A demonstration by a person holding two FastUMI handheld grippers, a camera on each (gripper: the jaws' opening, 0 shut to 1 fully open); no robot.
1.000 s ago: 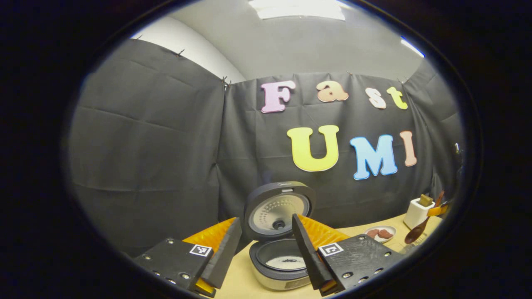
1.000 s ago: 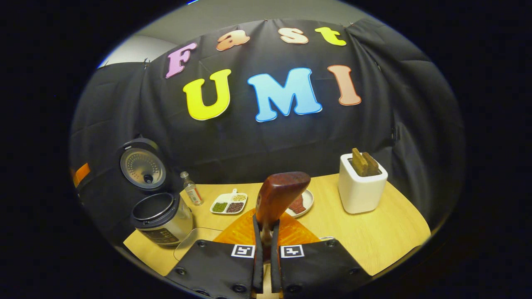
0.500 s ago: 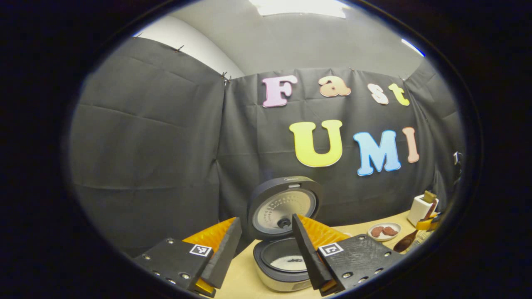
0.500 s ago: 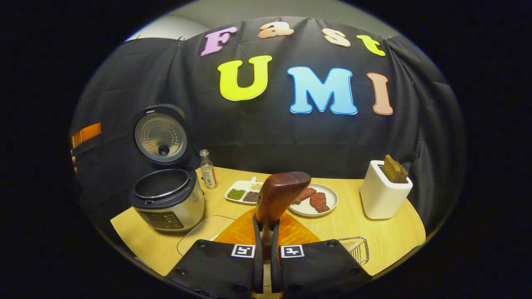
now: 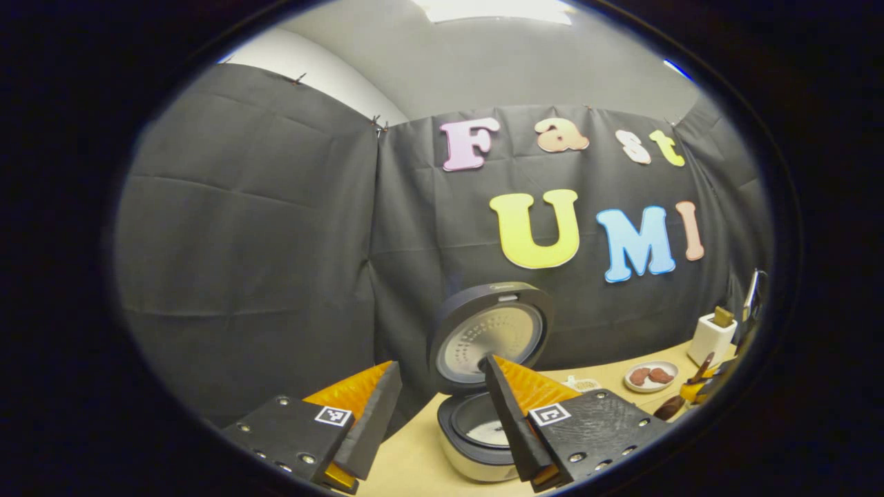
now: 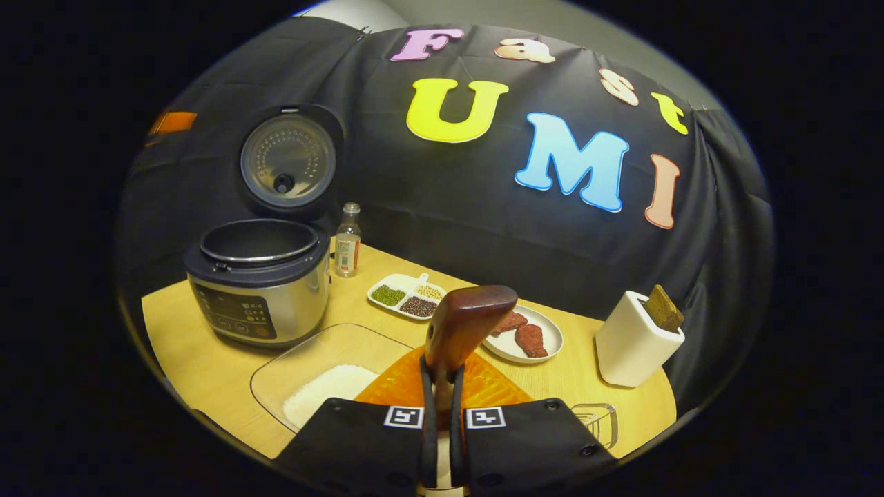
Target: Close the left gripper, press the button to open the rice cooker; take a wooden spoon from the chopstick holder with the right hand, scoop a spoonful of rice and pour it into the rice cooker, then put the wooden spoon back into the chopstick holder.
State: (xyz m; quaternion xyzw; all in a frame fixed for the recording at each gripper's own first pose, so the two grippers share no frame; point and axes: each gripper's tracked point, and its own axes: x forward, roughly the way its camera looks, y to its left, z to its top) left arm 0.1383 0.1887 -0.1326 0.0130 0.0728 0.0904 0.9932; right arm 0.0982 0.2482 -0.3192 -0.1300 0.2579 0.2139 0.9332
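At the near edge of the light wooden table (image 6: 207,376), the right gripper (image 6: 442,421) has its two fingers pressed together on the handle of the dark reddish-brown wooden spoon (image 6: 464,328), whose bowl rises upright just ahead of them. Just beside it, toward the table's near left, lies a clear rectangular glass dish (image 6: 314,359) with a heap of white rice (image 6: 321,390) in its near end. Behind the dish, at the left edge, stands the silver rice cooker with a dark rim (image 6: 259,283), its round lid tipped up and its dark inner pot open. Past the spoon sit a white plate with red-brown pieces (image 6: 525,338), a small white divided dish of green, dark and pale beans (image 6: 407,297) and a small clear bottle (image 6: 347,241) near the far edge. At the right edge stands the white square chopstick holder (image 6: 635,342) with a brown piece sticking out.

In the left gripper view, the left gripper (image 5: 442,414) hangs with its fingers spread wide apart and nothing between them, above the table's left end, with the open cooker ahead.
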